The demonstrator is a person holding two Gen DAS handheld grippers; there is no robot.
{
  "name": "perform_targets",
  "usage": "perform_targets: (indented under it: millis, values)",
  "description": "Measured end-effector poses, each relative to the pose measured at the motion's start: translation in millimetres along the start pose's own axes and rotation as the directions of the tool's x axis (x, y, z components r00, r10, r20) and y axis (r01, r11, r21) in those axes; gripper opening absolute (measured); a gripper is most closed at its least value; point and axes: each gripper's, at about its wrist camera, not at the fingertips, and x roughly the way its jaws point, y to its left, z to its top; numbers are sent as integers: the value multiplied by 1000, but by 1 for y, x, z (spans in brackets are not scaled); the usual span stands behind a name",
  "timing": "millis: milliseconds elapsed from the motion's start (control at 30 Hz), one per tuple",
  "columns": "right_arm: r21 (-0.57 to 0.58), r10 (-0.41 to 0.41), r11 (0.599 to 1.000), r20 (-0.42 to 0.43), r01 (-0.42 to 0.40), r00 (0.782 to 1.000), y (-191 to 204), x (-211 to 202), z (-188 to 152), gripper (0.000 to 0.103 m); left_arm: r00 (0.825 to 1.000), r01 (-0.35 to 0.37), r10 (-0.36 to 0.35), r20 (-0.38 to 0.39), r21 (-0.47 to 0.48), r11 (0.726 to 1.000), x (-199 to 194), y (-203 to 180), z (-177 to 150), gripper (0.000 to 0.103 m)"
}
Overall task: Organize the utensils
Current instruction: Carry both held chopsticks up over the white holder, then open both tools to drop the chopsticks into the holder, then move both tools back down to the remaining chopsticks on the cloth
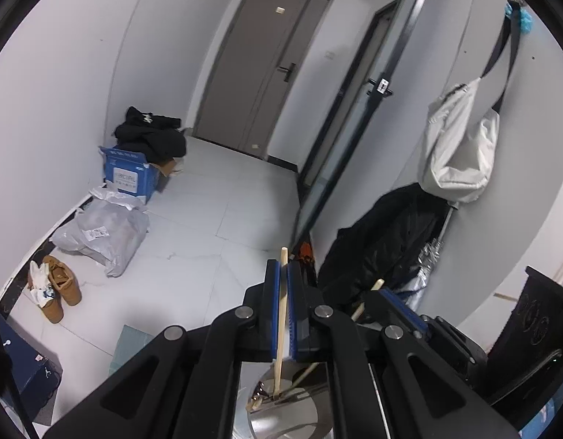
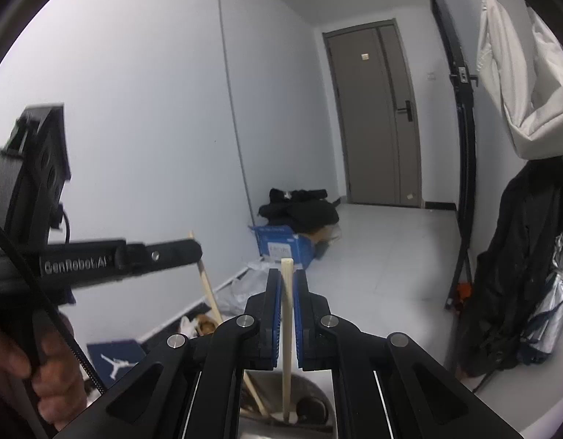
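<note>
A wooden chopstick (image 1: 280,314) stands almost straight up between the blue pads of the left tongs (image 1: 284,267), which are clenched on it. Its bottom end goes down into a shiny metal pot (image 1: 281,402) just below the tongs. A second chopstick (image 2: 287,325) is pinched the same way by the right tongs (image 2: 287,274), and its bottom end also sits in the metal pot, near the camera. In the left view, this second stick (image 1: 369,298) leans to the right, with the right tongs (image 1: 402,309) around it. In the right view, the left tongs (image 2: 164,252) reach in from the left with the first stick (image 2: 208,289) slanting down toward the pot, and the person's left hand (image 2: 43,366) grips the handle at the near left. Far away is a gray door (image 1: 259,66). By the left wall sit a blue box (image 1: 129,175) with black clothes (image 1: 151,135) on top, a gray plastic bag (image 1: 102,234) and brown shoes (image 1: 60,289). On the right, a white bag (image 1: 460,139) hangs on the wall above a black coat (image 1: 383,241).
</note>
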Motion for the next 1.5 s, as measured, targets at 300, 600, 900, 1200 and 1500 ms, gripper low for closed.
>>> perform_targets:
  millis: [300,600,900,1200,1500]
  values:
    - [-7,24,1000,-72,-24,997,-2,4,-15,8,995,36,-31,-91,58,998,11,1,-14,1]
    - [29,14,1000,-107,-11,994,-8,-17,-27,17,990,16,-9,-141,46,999,-1,7,-13,21]
    - [70,-26,997,-91,33,995,-9,-56,-35,35,990,-14,20,-139,50,999,-17,3,-18,56]
    - [92,-46,994,-52,51,998,5,-90,-37,59,986,-163,164,-35,34,986,-54,6,-30,89]
    - [117,-55,991,-52,61,997,20,-110,-58,78,961,-271,268,68,28,962,-83,10,-58,102]
